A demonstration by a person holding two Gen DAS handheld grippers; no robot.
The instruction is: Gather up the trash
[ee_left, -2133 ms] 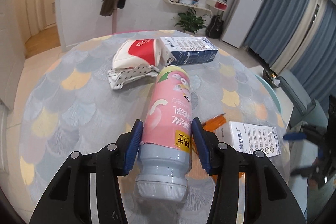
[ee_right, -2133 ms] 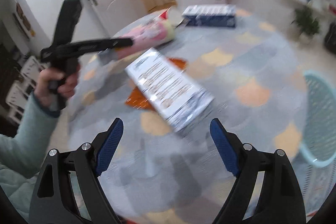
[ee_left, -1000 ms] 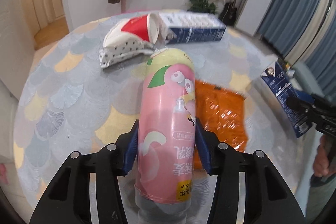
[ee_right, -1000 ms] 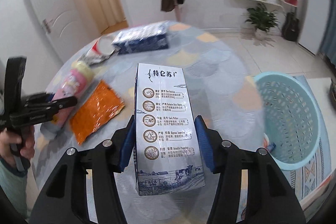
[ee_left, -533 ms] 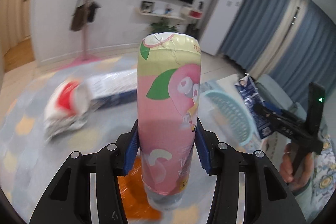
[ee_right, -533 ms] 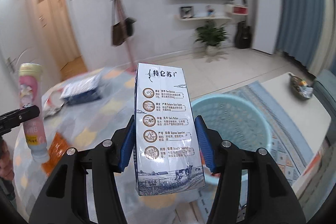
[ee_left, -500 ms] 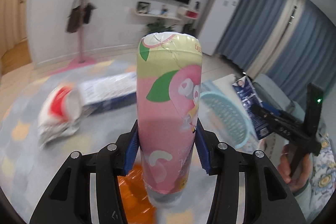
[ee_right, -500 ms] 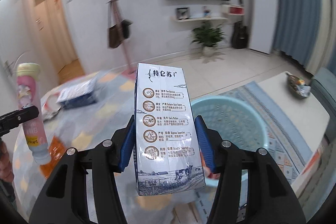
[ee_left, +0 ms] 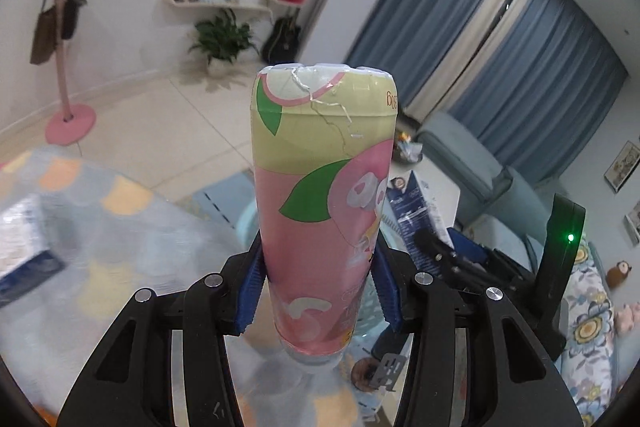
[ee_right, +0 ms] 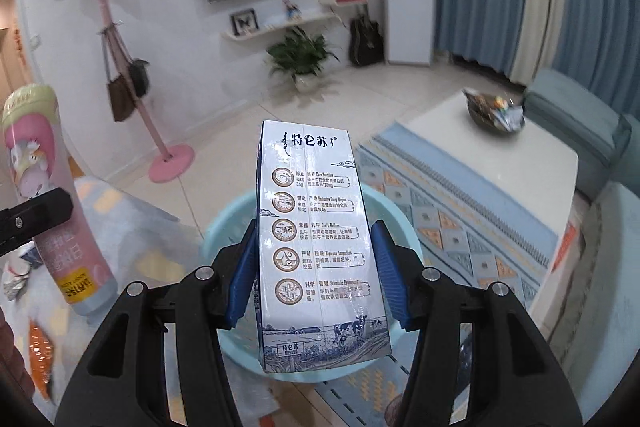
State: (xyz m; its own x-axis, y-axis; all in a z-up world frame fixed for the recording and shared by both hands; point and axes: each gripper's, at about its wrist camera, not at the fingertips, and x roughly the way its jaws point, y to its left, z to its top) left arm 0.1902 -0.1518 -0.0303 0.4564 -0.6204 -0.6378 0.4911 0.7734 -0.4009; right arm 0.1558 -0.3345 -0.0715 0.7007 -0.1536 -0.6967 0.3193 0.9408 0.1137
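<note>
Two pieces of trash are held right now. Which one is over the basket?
The milk carton, clamped in the right gripper, has the blue basket directly behind it. The pink bottle in the left gripper is off beside the table.

A round table (ee_left: 120, 227) under a scallop-patterned cloth carries a blue-and-white carton (ee_left: 24, 247) and an orange wrapper (ee_right: 40, 359) (both blurred). The light blue basket (ee_right: 224, 227) stands on the floor (ee_right: 240, 131) beside it.

Carton (ee_right: 316, 247) above basket (ee_right: 224, 227), bottle (ee_right: 52, 203) left.
</note>
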